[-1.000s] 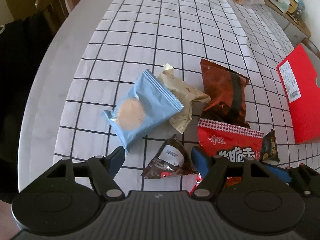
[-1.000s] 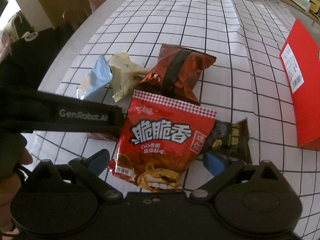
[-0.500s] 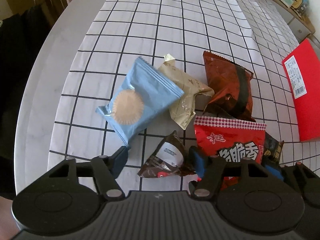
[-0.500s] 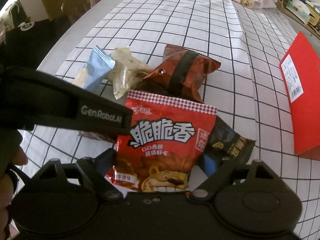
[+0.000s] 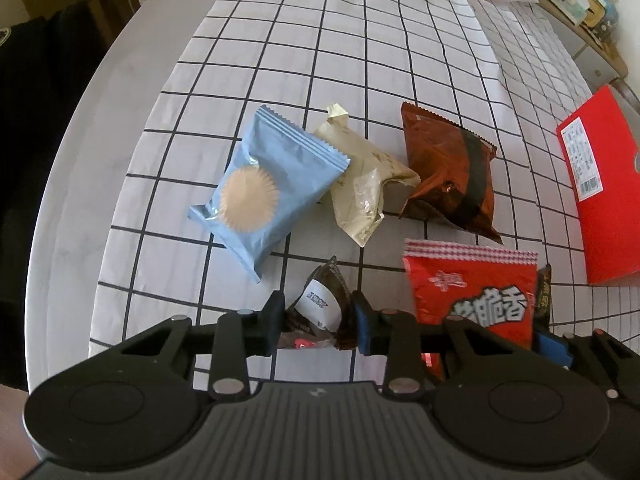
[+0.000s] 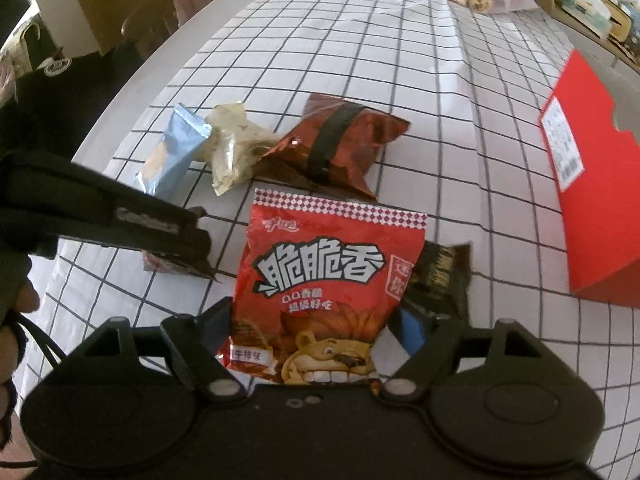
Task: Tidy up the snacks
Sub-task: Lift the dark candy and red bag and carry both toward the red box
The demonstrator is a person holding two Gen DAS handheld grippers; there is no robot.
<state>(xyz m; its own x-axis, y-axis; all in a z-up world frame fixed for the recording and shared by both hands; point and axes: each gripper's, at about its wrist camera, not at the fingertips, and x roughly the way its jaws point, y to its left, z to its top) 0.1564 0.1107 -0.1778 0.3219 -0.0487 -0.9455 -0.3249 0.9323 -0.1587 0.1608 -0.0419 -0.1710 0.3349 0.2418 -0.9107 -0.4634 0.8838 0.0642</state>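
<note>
- Left wrist view: the left gripper [image 5: 316, 320] has just been closing; its pads now press both sides of a small dark wrapped snack [image 5: 320, 308]. A blue packet [image 5: 266, 188] lies beyond the fingertips on the checked tablecloth [image 5: 360, 40].
- Right wrist view: the right gripper [image 6: 312, 330] has just been closing; its fingers clamp the lower corners of the red snack bag [image 6: 328, 280]. A black sachet [image 6: 440, 276] lies just beside the right finger.

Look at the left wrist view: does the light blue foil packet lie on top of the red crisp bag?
No: the light blue foil packet lies apart from the red crisp bag, overlapping only the beige wrapper.
</note>
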